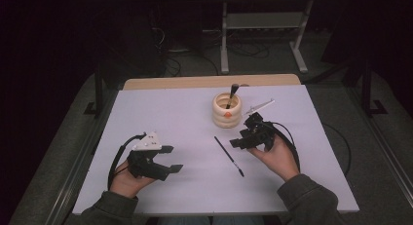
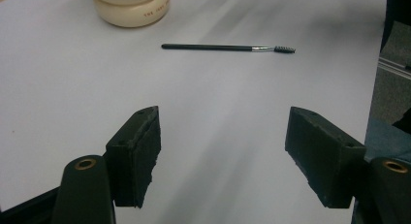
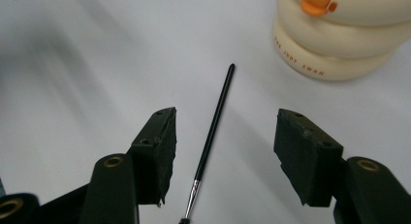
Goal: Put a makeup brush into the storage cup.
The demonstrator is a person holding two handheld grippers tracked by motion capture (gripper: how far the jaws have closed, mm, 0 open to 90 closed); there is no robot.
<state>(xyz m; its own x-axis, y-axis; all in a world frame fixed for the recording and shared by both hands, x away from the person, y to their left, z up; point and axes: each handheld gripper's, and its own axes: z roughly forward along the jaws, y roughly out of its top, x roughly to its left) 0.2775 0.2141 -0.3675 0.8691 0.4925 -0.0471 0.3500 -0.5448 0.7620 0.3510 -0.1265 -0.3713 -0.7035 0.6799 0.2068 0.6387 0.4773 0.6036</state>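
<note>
From above, your right gripper (image 1: 242,139) hangs wide open just beside the slim black brush (image 1: 229,156) lying on the white table (image 1: 170,113), near the cream holder (image 1: 227,110). Your left gripper (image 1: 168,159) gapes empty, well apart. In the left gripper view, the brush (image 2: 228,48) lies ahead. In the right gripper view, its handle (image 3: 211,136) runs between your spread jaws.

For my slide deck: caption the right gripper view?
Open right gripper poised over a thin black brush beside the cream holder.
</note>
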